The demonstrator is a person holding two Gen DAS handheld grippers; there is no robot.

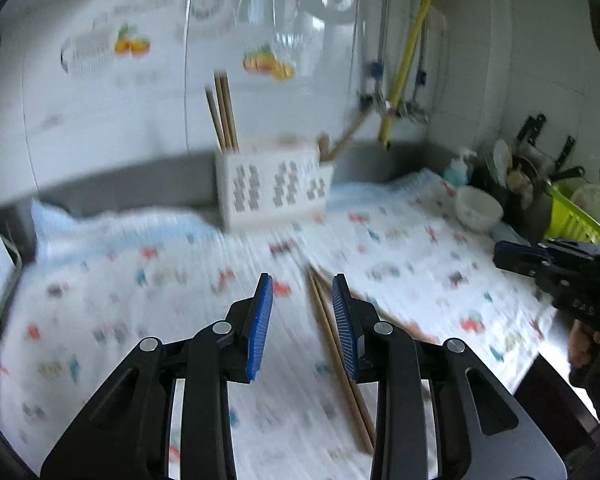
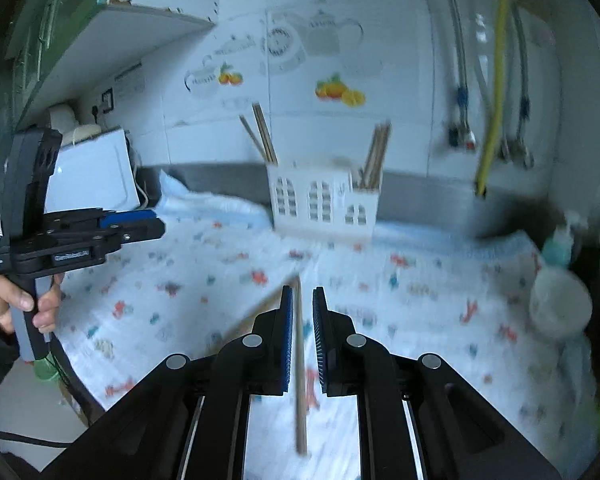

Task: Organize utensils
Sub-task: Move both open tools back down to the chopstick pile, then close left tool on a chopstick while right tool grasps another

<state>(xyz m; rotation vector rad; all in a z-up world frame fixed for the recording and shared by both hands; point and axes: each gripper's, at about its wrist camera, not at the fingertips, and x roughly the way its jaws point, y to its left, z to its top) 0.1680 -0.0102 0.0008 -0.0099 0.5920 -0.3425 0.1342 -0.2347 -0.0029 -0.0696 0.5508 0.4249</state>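
A white perforated utensil holder (image 1: 272, 188) (image 2: 320, 200) stands at the back of the patterned cloth. Wooden chopsticks (image 1: 224, 112) lean in its left compartment and more chopsticks (image 2: 374, 156) in its right one. Two loose chopsticks (image 1: 332, 344) lie on the cloth. One loose chopstick (image 2: 300, 360) shows through the narrow slit of my right gripper (image 2: 302, 292), which hovers above it, nearly shut and holding nothing. My left gripper (image 1: 302, 280) is open and empty, with the loose pair just under its right finger. Each gripper shows in the other's view: the right gripper (image 1: 512, 258) and the left gripper (image 2: 148, 224).
A white bowl (image 1: 478, 208) (image 2: 560, 304) sits on the cloth at the right, next to a teal bottle (image 1: 456, 172) and a dish rack with a lime basket (image 1: 568, 216). A white appliance (image 2: 96, 176) stands at the far left. Pipes (image 1: 404, 68) run down the tiled wall.
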